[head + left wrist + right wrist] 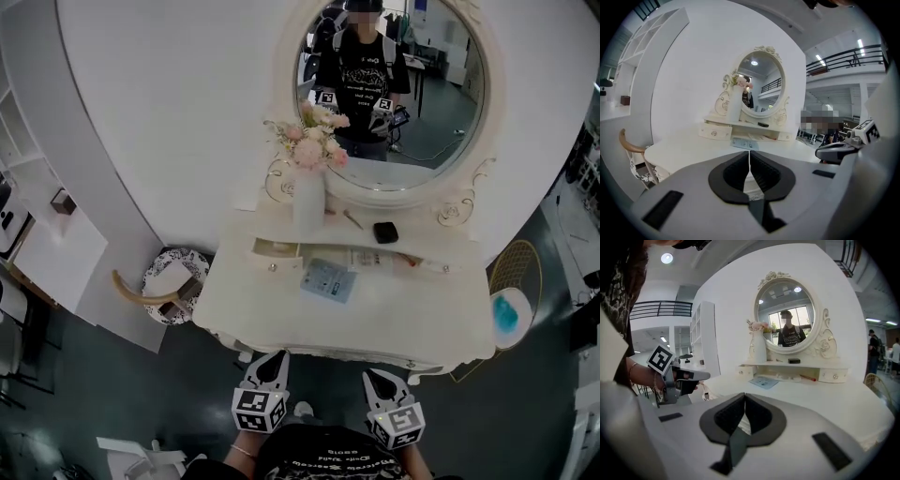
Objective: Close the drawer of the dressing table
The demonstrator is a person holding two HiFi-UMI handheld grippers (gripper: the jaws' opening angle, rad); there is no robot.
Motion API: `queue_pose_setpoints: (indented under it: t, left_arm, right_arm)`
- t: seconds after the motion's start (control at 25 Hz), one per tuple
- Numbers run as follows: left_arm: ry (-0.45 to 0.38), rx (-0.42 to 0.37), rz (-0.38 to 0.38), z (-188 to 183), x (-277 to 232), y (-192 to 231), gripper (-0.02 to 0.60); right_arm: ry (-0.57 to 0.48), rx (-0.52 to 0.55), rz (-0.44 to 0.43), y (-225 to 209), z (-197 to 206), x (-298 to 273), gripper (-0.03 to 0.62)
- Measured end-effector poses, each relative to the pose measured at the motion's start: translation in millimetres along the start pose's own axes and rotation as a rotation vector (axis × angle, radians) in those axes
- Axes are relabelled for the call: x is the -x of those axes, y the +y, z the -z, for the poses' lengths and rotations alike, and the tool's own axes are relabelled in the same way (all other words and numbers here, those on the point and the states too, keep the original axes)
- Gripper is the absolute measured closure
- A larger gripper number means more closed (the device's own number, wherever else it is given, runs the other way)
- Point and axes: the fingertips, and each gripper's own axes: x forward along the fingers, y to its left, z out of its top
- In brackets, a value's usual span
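1. White dressing table with scalloped front edge (394, 319): it stands against the curved white wall, straight ahead of you. Its near edge lies just beyond both claws.
2. Oval mirror in a white scrolled frame (441, 122): it rises at the far side of the table, above a low shelf.
3. Round stool with a black-and-white patterned seat and a bent wooden backrest (173, 272): it sits on the floor at the table's left corner, clear of your path.
4. Left gripper (278, 356) and right gripper (373, 375), grey with black pads: you hold both near your body, side by side, short of the table. Each claw is clenched on nothing, its pads meeting with no object between them.
5. Tall white vase of pink flowers (307, 202): it stands upright on the shelf, left of centre, just behind the drawer.
6. Small white drawer with a round knob (277, 255): it sits at the left end of the shelf and juts toward you, with its inside showing. The matching right drawer looks flush.
7. Pale blue flat packet (328, 279): it lies on the tabletop just right of the drawer front.
8. Small black box (385, 232): it rests on the shelf, right of centre.

Status: nothing is done yet, and the drawer is untouched. What is left is your reach across the table and the push to seat the drawer.
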Motion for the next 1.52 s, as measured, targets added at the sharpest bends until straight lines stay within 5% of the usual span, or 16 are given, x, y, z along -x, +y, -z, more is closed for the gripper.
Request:
queue_pose_setpoints:
  t: [0.68,0.92,1.24,1.52]
  left_arm:
    - [0.027,-0.008,-0.078,-20.0,-40.2,65.7,0.56]
    - [0.0,0.008,-0.185,-42.3,-64.2,94.2,0.558]
    - [0.007,0.037,-0.154,-55.8,-110.8,98.3,0.557]
    - [0.068,0.045,-0.212,-48.6,-146.9,114.8,0.463]
  right_arm:
    - [-0.006,-0.035,-0.014,10.8,-17.9,-60.8,0.582]
    - [-0.023,-0.032,-0.074,-3.6,-36.4,-88.7,0.582]
    - [0.002,0.005,-0.184,-36.6,-54.3,-127.1,0.583]
    - [0.027,0.017,-0.171,-73.4,-58.0,-147.5,0.583]
